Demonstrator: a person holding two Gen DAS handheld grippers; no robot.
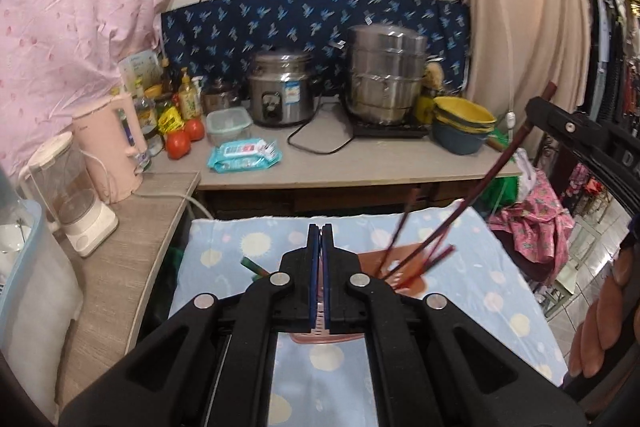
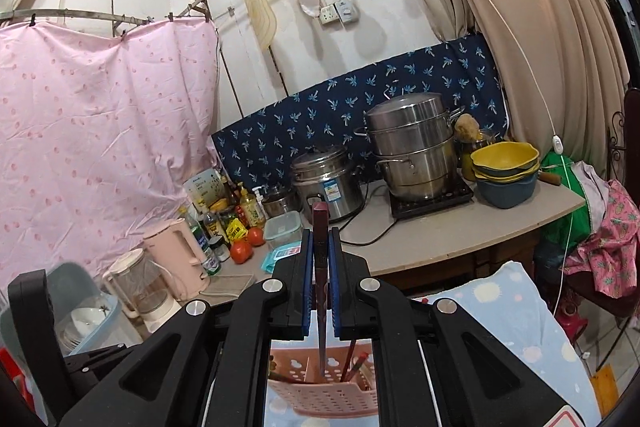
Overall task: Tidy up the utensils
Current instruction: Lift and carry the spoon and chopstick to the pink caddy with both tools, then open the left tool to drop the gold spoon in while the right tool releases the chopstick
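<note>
My left gripper (image 1: 321, 231) is shut on the rim of a pink perforated utensil basket (image 1: 320, 323), which stands on a blue patterned cloth (image 1: 224, 251). Dark red chopsticks (image 1: 420, 255) lean in the basket to the right of my fingers. My right gripper (image 2: 321, 235) is shut on a dark red chopstick (image 2: 321, 267) that hangs point down over the pink basket (image 2: 320, 391); more chopsticks (image 2: 354, 363) stand inside. The right gripper also shows in the left wrist view (image 1: 560, 123), holding the chopstick (image 1: 512, 151) slanted above the basket.
Behind the cloth is a counter (image 1: 360, 167) with a rice cooker (image 1: 280, 95), a steel steamer pot (image 1: 386, 75), stacked bowls (image 1: 462, 123), tomatoes (image 1: 178, 143), a wipes pack (image 1: 244, 155) and bottles. A pink kettle (image 1: 112, 147) and a blender (image 1: 68, 191) stand at left.
</note>
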